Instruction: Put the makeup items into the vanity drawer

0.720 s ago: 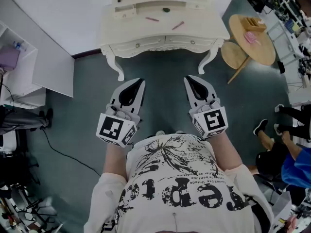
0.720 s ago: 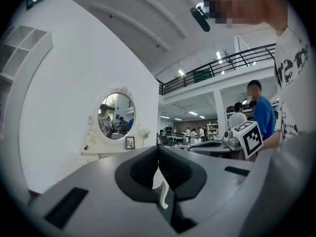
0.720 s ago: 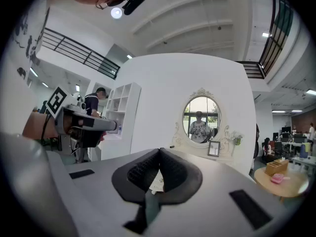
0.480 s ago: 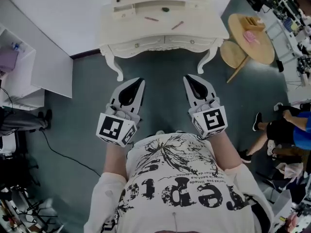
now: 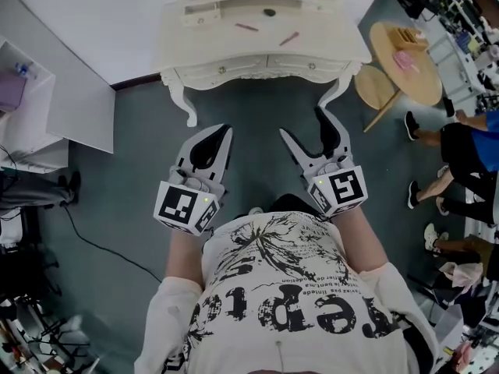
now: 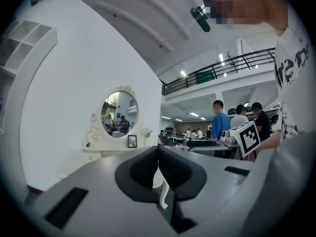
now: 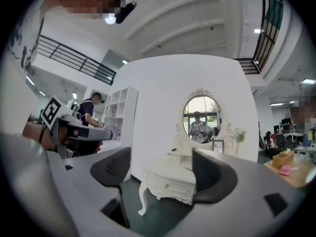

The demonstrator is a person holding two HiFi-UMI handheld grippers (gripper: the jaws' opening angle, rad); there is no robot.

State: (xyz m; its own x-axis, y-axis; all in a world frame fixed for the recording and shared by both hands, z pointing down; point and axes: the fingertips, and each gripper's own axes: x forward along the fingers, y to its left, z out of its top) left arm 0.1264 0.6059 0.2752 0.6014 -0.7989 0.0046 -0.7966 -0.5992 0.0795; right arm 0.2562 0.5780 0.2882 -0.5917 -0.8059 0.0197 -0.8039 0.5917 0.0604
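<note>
- Jaws on the left gripper (image 5: 221, 133) are pressing together with nothing between them; the right gripper (image 5: 302, 123) is standing with its jaws wide apart, and it is empty as well.
- Both grippers are hovering side by side at waist level, pointing forward, well apart from the vanity (image 5: 340, 47) ahead of them.
- Makeup items are lying on the vanity top: a thin pink stick (image 5: 246, 28) ahead of the gap between the two grippers, a second pink stick (image 5: 288, 39) straight ahead of the right gripper, and a small dark item (image 5: 270, 12) farther back between them.
- The left drawer (image 5: 222, 72) and the right drawer (image 5: 308, 64) are both showing closed fronts, each roughly ahead of the gripper on its own side, so the task is likely not yet starting.
- Both sticks are appearing slim, stiff and light, and probably round enough to roll on the smooth top.
- A grip across mid-length, with the jaws narrowing squarely over the stick, is looking safest; an end grip is risking a pivot or slip.
- The dark item is showing too small to judge.
</note>
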